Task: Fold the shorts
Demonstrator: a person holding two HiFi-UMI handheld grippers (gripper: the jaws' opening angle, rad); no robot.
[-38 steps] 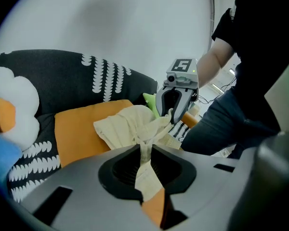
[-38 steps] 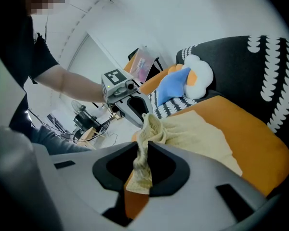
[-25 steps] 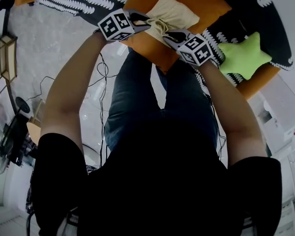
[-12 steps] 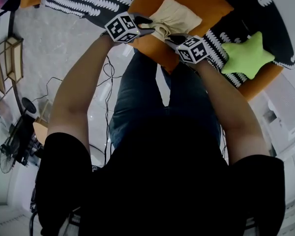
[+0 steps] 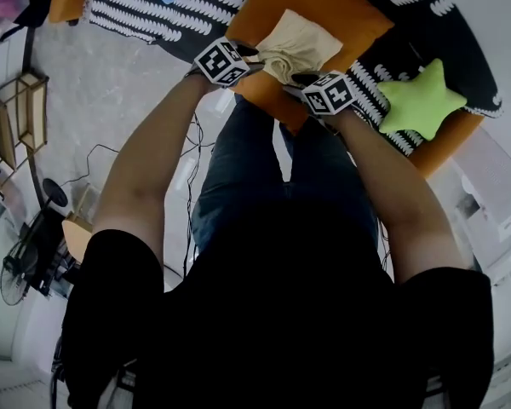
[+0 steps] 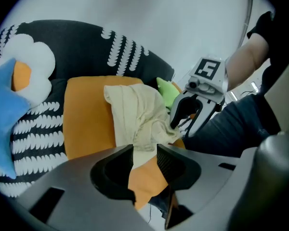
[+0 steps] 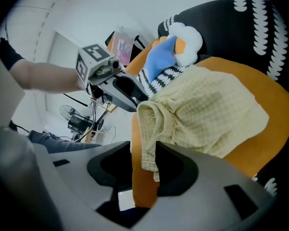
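Observation:
The cream shorts (image 5: pixel 300 43) lie bunched on an orange cushion (image 5: pixel 345 5), with their near edge at both grippers. My left gripper (image 5: pixel 260 56) is at the edge's left end. Its jaws have just been opening, and the cloth (image 6: pixel 135 114) only reaches into the gap of the left gripper (image 6: pixel 144 150), with orange cushion showing beside it. My right gripper (image 5: pixel 298 78) is at the right end. Its jaws have also just been opening. A fold of the shorts (image 7: pixel 202 112) hangs loosely between the jaws of the right gripper (image 7: pixel 143 150).
The cushion rests on a black-and-white patterned sofa (image 5: pixel 166 2). A green star cushion (image 5: pixel 419 100) lies to the right, a blue star cushion (image 6: pixel 5 112) and a white flower cushion (image 6: pixel 31 57) to the left. The person's legs (image 5: pixel 281 186) are close to the cushion's near edge.
Both grippers have rolled a little and stayed at the near edge of the shorts. The cloth between them looks slacker than a second ago.

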